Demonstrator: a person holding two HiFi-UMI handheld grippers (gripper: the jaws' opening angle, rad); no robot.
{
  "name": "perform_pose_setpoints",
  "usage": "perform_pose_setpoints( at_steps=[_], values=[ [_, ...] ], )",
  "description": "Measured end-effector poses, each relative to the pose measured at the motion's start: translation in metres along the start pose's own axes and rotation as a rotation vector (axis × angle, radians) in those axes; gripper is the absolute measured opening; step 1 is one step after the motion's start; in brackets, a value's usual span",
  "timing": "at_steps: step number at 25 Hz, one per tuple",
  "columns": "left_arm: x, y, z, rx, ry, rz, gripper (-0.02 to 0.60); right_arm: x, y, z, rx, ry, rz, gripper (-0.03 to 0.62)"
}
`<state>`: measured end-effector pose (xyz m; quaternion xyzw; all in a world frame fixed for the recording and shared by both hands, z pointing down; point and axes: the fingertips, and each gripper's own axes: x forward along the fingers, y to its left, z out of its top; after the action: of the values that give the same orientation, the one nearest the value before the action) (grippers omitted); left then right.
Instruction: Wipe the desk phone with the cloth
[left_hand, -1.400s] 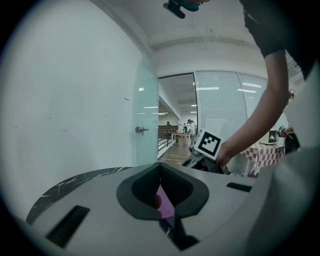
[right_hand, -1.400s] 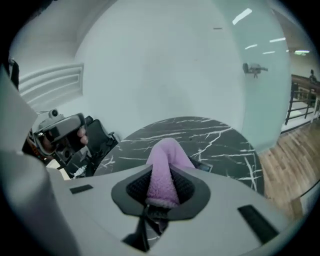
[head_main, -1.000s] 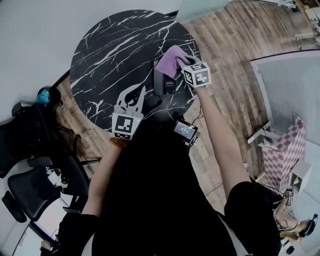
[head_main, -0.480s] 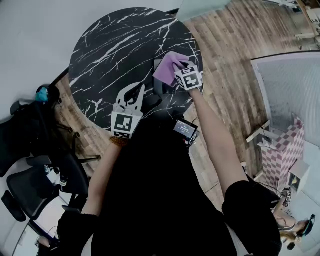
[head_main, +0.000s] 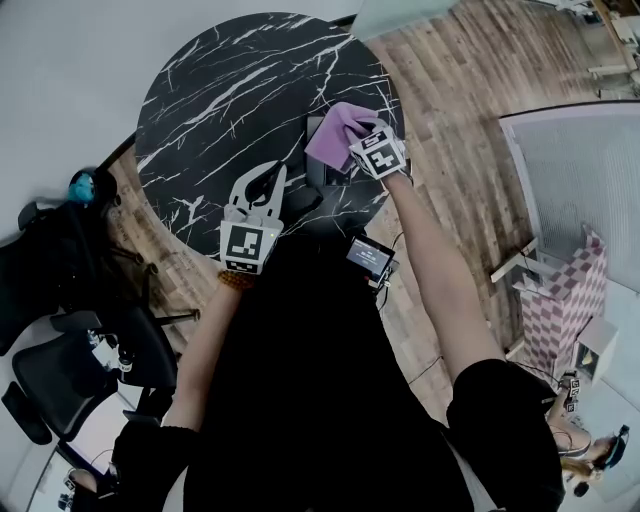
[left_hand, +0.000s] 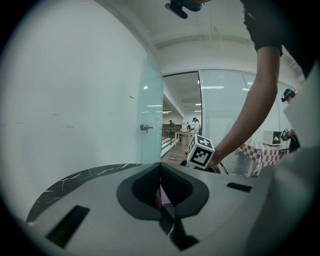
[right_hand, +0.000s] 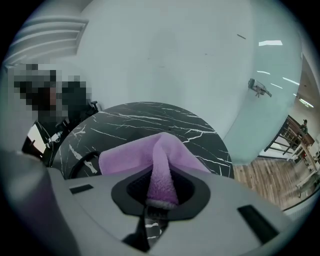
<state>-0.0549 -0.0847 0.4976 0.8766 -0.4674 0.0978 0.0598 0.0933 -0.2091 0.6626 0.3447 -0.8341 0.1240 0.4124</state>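
Observation:
The black desk phone sits near the right edge of the round black marble table. A purple cloth lies draped over its far part. My right gripper is shut on the cloth; in the right gripper view a fold of it runs back between the jaws of the right gripper. My left gripper hovers at the table's near edge, left of the phone, with its jaws together and nothing held. In the left gripper view the left gripper points toward the right gripper's marker cube.
A black cable curls on the table beside the cloth. A small screen device hangs at the person's waist. Dark office chairs stand to the left. A checked table stands on the wooden floor to the right.
My right gripper has carried the cloth a little left and toward me across the phone, then nearly stopped. The left gripper has hardly moved.

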Motion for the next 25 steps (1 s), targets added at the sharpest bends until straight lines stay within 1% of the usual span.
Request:
perform_pose_setpoints(
  at_steps=[5,9,14,25],
  values=[
    [0.001,-0.002,-0.002,0.003,-0.001,-0.009,0.014,0.001,0.008,-0.008,-0.012,0.032,0.048,0.057],
    [0.001,-0.002,-0.001,0.003,-0.001,-0.007,0.012,-0.003,0.012,-0.006,-0.007,0.043,0.070,0.057],
    [0.000,-0.003,-0.002,0.006,-0.002,-0.009,0.014,0.003,0.014,-0.020,0.020,0.057,0.079,0.057],
    [0.000,-0.006,-0.003,0.011,0.002,-0.014,0.014,0.001,0.026,-0.036,0.036,0.057,0.108,0.057]
  ],
)
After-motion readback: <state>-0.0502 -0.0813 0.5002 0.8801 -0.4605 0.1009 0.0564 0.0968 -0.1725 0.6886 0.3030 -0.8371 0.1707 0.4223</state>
